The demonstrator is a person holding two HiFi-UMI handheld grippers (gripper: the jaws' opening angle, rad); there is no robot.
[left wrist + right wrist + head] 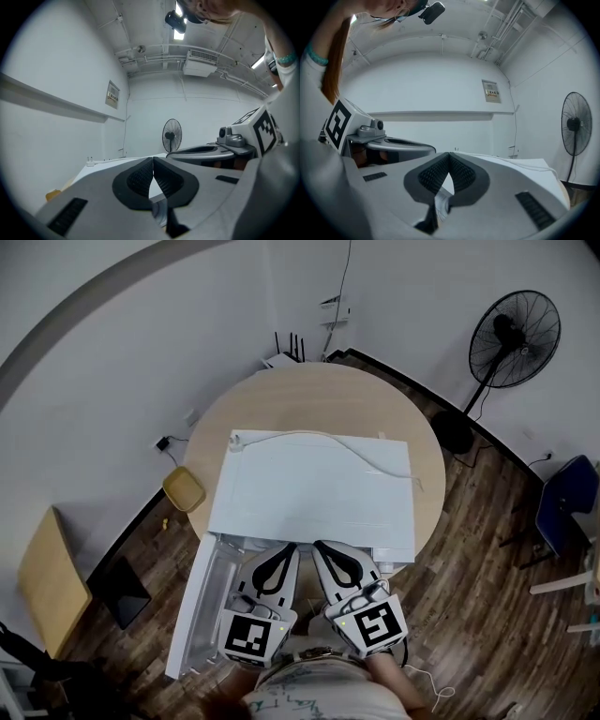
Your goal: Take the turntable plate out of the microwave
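Currently, the left gripper (284, 554) and the right gripper (325, 549) sit side by side at the lower centre of the head view. Both point up-frame at the front edge of the microwave (309, 488).

Tool state: in the left gripper view, the ribbed pads of the left gripper (153, 161) meet at the tips with nothing clamped between them. The right gripper (449, 155) is likewise fully closed and empty in its own view.

Task item: no view shows the turntable plate. It is judged to lie inside the cavity, under the white top panel, so it is up-frame of both sets of tips and below them. The door (192, 615) stands swung out at the lower left, so the opening faces the grippers.

Key relation: both gripper views look level across the microwave top and its loose power cord (328, 437), not into the cavity. The tips therefore appear to sit at or above the top panel. Neither gripper is clearly nearer the opening, and the left one is on the door side. Any reach will probably require lowering the tips and parting the jaws before entry.
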